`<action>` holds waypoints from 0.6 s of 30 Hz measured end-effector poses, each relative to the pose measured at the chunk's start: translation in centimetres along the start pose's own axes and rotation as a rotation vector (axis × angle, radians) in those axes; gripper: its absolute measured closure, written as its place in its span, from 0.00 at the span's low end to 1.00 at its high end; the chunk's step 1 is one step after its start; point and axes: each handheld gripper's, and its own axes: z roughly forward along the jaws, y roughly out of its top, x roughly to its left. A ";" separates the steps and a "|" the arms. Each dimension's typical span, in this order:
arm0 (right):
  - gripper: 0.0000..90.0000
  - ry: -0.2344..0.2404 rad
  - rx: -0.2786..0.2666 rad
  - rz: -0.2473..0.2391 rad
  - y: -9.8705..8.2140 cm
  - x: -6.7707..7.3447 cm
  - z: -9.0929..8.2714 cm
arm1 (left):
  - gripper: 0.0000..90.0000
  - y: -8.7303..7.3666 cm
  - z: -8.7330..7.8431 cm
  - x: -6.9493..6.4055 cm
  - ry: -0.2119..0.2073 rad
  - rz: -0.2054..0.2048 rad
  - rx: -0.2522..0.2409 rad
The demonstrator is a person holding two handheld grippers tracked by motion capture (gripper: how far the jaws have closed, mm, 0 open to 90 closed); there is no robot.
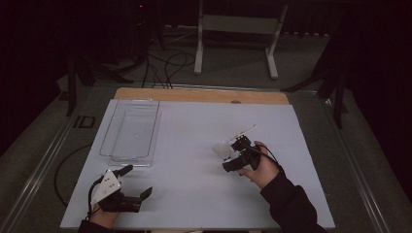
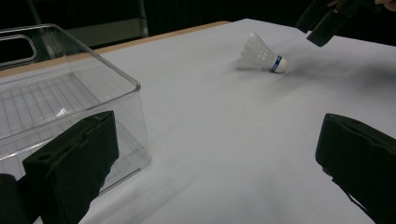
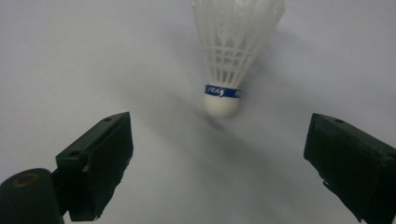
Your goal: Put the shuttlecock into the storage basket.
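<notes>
Two grippers are at work over the white table (image 1: 194, 194), and both stand with their jaws wide apart, holding nothing. The right gripper (image 1: 239, 154) hovers close over a white shuttlecock (image 3: 231, 60) that lies on its side on the bare table, well apart from the clear plastic bin (image 2: 70, 107) at the far left. From the right gripper view the cork nose with its blue band points back toward the jaws, sitting between them but a little beyond their tips, with the feather skirt fanning away. The risk, I would say, lies in that lightness: if one jaw touches the cork before the other, the shuttlecock will likely roll or spin aside rather than stay put, and closing on the skirt instead of the cork could crush the vanes or let it slip free. The gripper probably needs to advance a touch further before closing. The left gripper (image 1: 135, 183) rests low near the front edge, just beside the bin's near corner, idle for now.
</notes>
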 end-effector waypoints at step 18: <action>0.16 -0.006 0.138 0.065 1.2 0.1 2.3 | 0.00 0.0 0.0 0.0 0.001 -0.005 -0.004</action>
